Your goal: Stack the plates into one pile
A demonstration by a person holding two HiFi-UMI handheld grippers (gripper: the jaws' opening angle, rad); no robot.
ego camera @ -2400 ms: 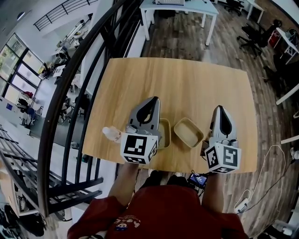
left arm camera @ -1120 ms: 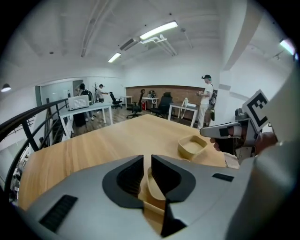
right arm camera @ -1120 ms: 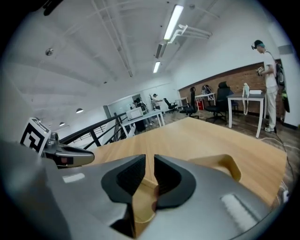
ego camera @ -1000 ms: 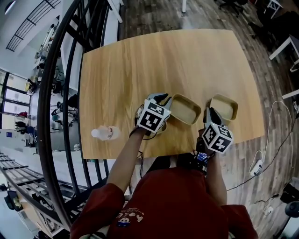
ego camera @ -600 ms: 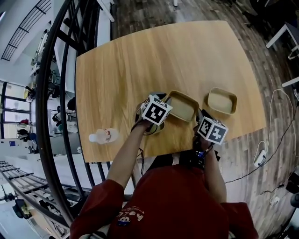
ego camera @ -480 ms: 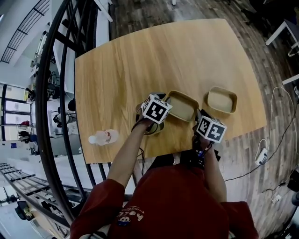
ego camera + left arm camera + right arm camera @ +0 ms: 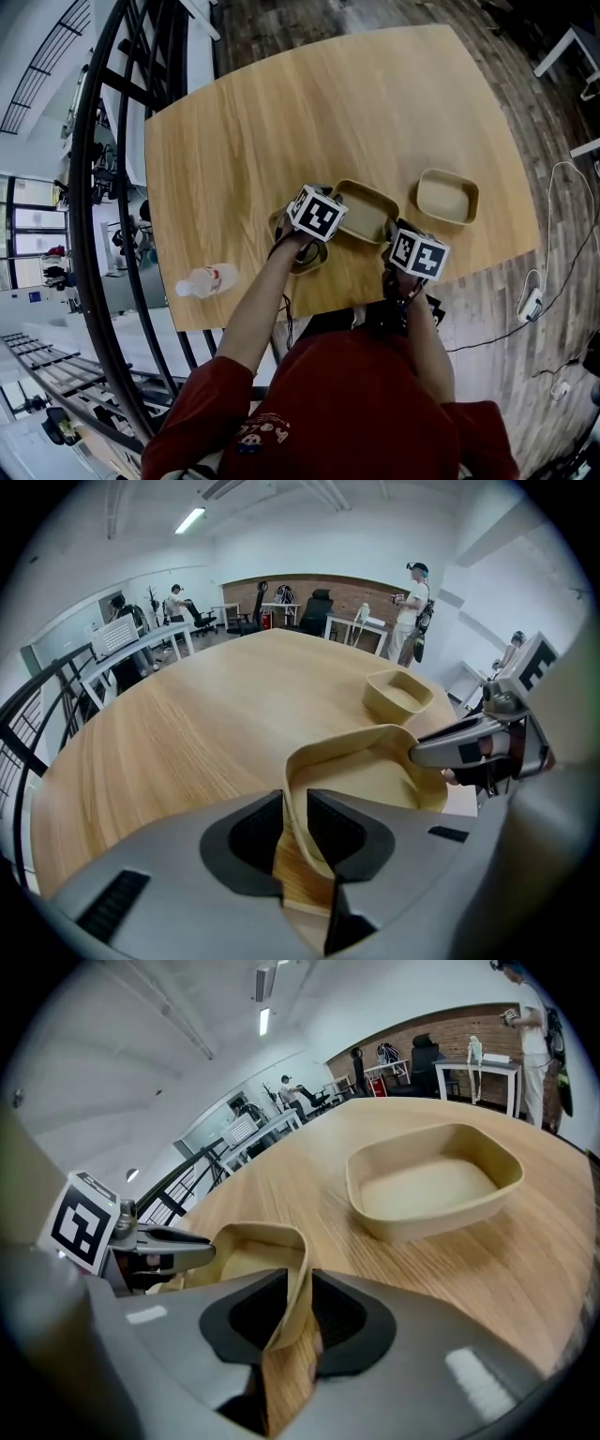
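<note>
In the head view the marker cubes (image 7: 316,213) cover both tools' jaws; only the gripper views show them. The left tool (image 7: 294,822) straddles the near plate's (image 7: 375,771) rim, its jaws narrow and just opened, with a sliver of gap beside the rim. The right tool (image 7: 298,1309), also just opened, stands loosely about the opposite rim. The plate lies on the desk (image 7: 281,112), with the second plate (image 7: 447,197) near it but apart. Only the head view shows a bottle (image 7: 206,279) lying at the desk's edge.

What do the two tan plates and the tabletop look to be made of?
Nearer plate: thin, matte, evenly tan wall with rounded rim; likely moulded plastic or pressed fibre, which one is unclear. Farther plate: same look. Table: light wood with straight grain lines and a smooth low sheen; solid or veneer, cannot tell.
</note>
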